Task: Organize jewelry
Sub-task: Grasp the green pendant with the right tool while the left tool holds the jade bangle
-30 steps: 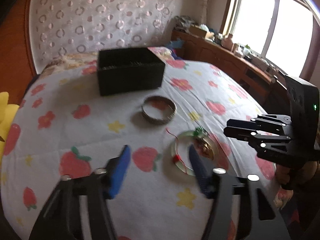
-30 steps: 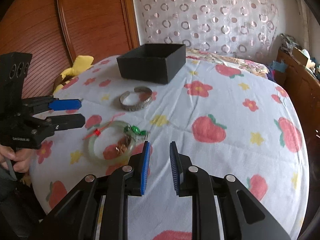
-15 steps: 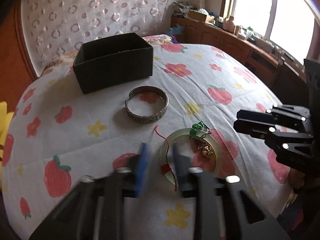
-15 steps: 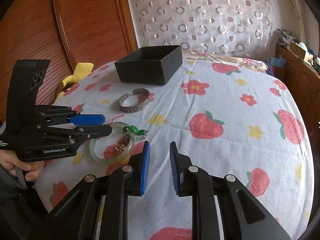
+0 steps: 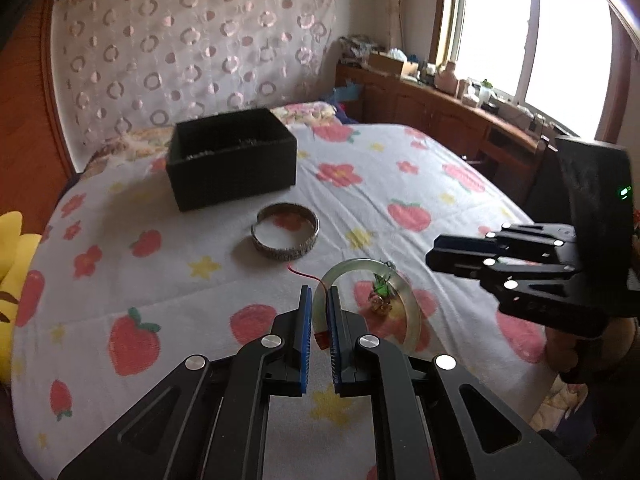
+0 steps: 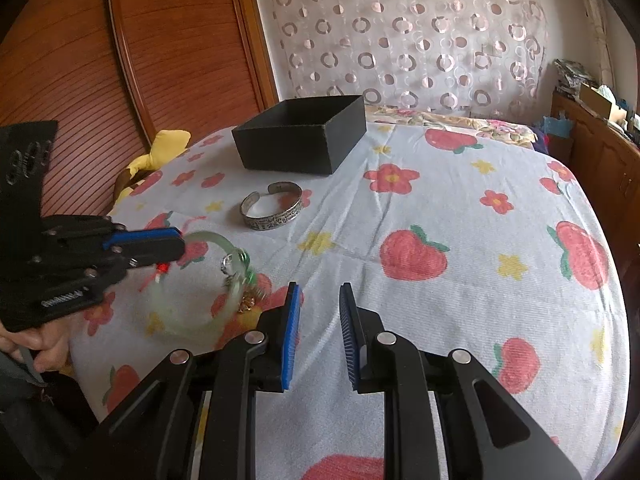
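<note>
Lettering on the left gripper (image 6: 176, 242) is showing too blurred to read as it is clamping the pale green bangle (image 5: 408, 300), tilted above the strawberry-print bed (image 6: 460, 208). Further right, a silver cuff (image 6: 272, 210) and black box (image 6: 300, 140) are lying on the bed; the right gripper (image 6: 318, 316) is hovering part-open, holding nothing.

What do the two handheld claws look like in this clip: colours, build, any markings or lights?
Both are matte black plastic with silver screw heads. The left claw and right claw each have two long fingers lined with ribbed blue pads. The left body carries white lettering, too blurred to read, and round holes in its upright plate. The right housing shows a small green light. No cables visible.
</note>
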